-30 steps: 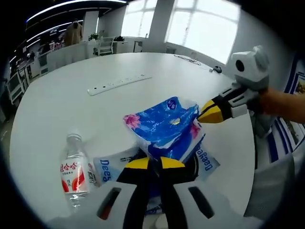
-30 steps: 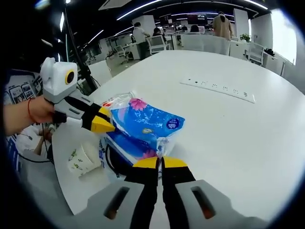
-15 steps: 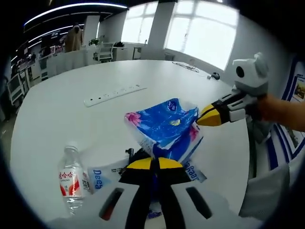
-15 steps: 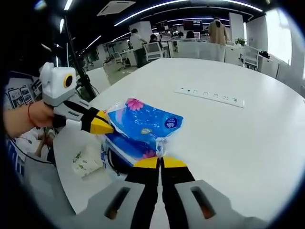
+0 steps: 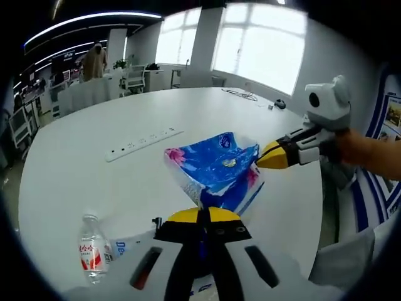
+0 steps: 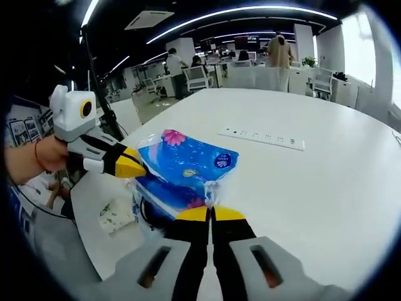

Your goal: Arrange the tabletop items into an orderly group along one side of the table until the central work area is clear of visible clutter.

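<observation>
While both grippers' jaws clamp opposite edges of the blue tissue pack [image 5: 216, 166] above the table [image 5: 81, 175], the left gripper [image 5: 199, 216] hides the pack's lower edge; the right gripper [image 6: 210, 214] pinches its wrapper.

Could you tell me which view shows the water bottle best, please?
The left gripper view: the bottle stands on the white table at lower left, cap and red label visible. In the right gripper view I cannot make it out.
</observation>
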Demonstrator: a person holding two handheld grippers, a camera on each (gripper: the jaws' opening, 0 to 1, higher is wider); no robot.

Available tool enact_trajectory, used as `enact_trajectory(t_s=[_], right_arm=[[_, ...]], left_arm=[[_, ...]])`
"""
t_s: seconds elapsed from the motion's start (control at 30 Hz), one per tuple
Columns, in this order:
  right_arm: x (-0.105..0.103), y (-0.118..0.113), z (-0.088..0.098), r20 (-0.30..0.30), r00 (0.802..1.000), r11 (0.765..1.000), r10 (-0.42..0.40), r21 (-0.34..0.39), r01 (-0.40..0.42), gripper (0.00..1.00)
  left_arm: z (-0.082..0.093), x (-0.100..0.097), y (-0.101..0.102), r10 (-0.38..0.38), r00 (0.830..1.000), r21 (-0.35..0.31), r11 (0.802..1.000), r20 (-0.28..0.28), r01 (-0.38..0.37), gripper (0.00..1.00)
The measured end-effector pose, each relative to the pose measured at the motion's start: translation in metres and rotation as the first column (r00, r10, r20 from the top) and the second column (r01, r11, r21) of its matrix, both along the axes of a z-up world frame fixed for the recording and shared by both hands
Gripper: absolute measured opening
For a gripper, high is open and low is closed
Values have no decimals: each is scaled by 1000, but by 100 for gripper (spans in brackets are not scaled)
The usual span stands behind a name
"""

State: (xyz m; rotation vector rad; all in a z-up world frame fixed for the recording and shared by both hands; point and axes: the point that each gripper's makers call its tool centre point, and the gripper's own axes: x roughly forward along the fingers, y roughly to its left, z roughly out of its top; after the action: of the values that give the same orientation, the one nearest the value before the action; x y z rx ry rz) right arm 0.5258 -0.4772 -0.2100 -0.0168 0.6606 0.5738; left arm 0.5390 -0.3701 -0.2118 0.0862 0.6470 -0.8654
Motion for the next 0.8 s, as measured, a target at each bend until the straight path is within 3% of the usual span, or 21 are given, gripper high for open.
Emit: enact_trajectory(t_s=[0.23, 0.43, 0.57, 0.8], right_arm=[[4, -28, 20, 31, 999, 999, -41, 8, 41, 0], [7, -71, 37, 56, 994, 996, -89, -4, 89, 0], [8, -98, 41, 54, 991, 992, -122, -3, 122, 0], [11, -144, 34, 34, 986, 986, -164, -36, 165, 0]], left_arm=[[22, 3, -30, -20, 1000, -6, 1000, 22, 20, 0], [37, 10, -72, -45, 998, -27, 999, 35, 46, 0], [39, 10, -97, -60, 998, -41, 997, 28, 61, 0], [25, 9, -146, -91, 996, -49, 995, -8, 90, 0]])
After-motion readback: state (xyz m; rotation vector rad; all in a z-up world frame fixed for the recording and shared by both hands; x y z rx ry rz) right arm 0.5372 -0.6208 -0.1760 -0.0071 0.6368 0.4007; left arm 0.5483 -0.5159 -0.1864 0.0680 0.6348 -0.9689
